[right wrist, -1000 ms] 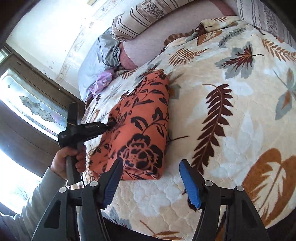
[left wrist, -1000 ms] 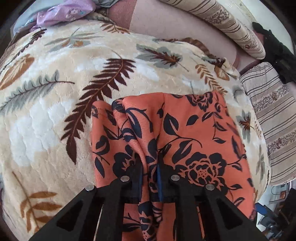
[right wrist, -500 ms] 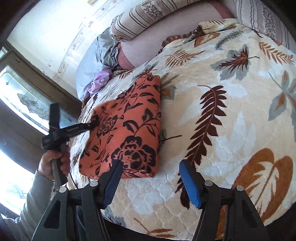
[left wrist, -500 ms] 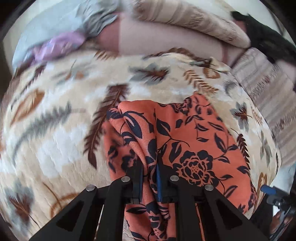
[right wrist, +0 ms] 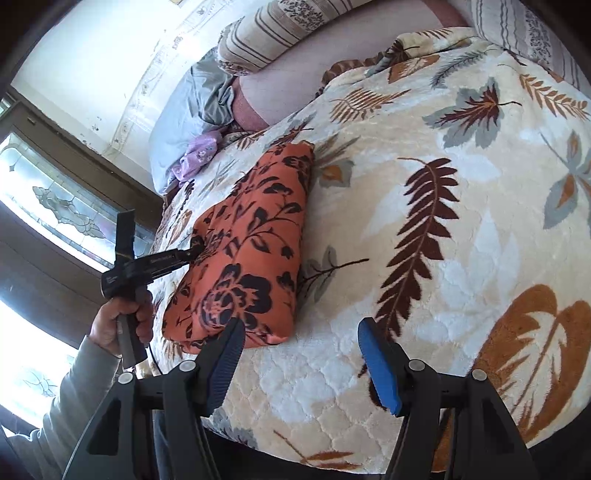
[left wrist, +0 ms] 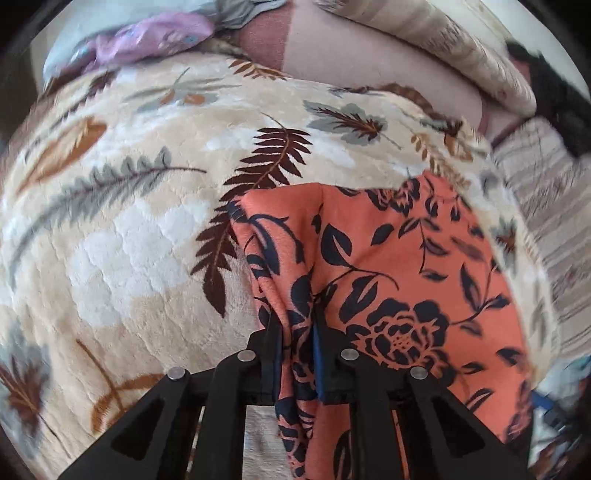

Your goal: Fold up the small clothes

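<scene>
An orange garment with a dark floral print [left wrist: 388, 280] lies folded on the leaf-patterned blanket [left wrist: 122, 236]. My left gripper [left wrist: 297, 328] is shut on its near left edge, with a fold of cloth bunched between the fingers and hanging down. In the right wrist view the garment [right wrist: 255, 251] lies at the left part of the bed, and my left gripper [right wrist: 195, 246] holds its left side. My right gripper [right wrist: 301, 363] is open and empty, just in front of the garment's near right corner.
A lilac garment [left wrist: 147, 37] and a grey one [right wrist: 207, 92] lie at the bed's far end near striped pillows [right wrist: 280, 26]. A window [right wrist: 55, 206] is at the left. The blanket [right wrist: 461, 221] stretches to the right of the garment.
My left gripper has kept hold of the cloth and shifted the garment's left side, so the fold looks flatter. My right gripper has stayed open.
</scene>
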The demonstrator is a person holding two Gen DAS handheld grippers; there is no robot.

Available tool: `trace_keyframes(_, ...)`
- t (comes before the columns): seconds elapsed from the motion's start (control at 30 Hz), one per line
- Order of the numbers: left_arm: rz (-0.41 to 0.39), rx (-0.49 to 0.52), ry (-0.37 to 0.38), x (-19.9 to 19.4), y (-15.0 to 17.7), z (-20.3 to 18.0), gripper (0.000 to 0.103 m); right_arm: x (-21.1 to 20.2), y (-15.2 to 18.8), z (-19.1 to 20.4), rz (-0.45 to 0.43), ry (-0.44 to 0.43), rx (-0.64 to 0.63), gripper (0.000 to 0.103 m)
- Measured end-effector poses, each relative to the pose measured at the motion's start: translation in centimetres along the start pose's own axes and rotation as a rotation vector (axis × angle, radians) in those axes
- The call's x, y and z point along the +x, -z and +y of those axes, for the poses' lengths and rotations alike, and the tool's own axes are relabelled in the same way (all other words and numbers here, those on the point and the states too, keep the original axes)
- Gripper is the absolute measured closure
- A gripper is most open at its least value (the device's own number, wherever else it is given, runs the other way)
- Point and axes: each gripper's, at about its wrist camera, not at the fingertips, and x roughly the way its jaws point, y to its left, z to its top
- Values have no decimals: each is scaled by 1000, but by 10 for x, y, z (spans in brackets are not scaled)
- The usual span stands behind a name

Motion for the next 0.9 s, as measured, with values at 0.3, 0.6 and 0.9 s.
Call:
trace_keyframes(0.3,12,-35,7,4,2,0,88,41,5,13,127,-375,320,22)
trace_keyframes(0.6,27,-26,-9,4,2,-2,88,78,-1,-4,19,-442,585,21)
trace_keyframes(0.9,-57,7,-16,-20,14,-23,89,83,4,-28,13,-241,623,86)
